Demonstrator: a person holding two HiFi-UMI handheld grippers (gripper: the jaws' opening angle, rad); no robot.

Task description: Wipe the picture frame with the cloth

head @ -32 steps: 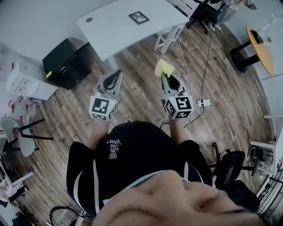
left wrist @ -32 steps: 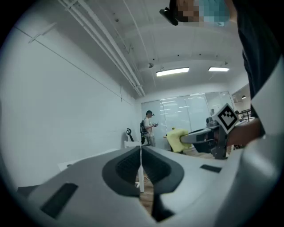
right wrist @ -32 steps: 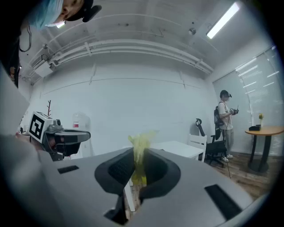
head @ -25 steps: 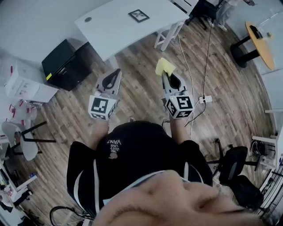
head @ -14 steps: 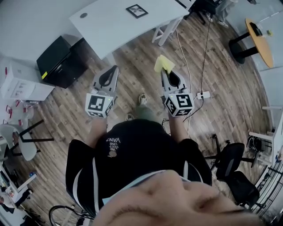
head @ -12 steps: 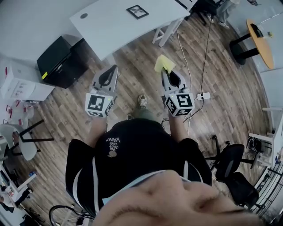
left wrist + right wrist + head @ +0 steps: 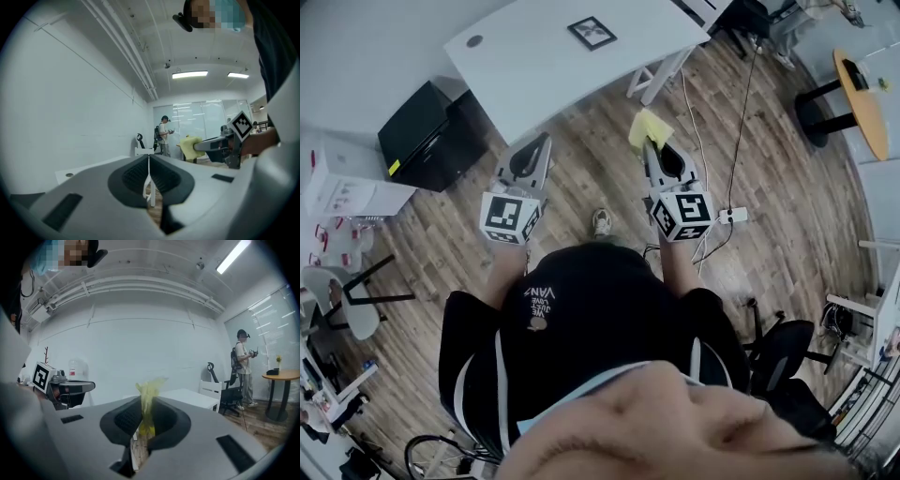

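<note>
One table (image 7: 525,70) with the picture frame (image 7: 592,33) stands beyond right tongs (image 7: 652,147) gripping cloth (image 7: 648,127).

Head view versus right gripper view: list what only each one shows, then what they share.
Only the head view shows the picture frame lying flat on the white table, with the black cabinet by the table's end. Only the right gripper view shows a standing person at the far right, and a close look at the jaws pressed together on the yellow cloth. Both show that cloth held by the right hand-held gripper, the left hand-held gripper alongside it, and the white table ahead.
</note>
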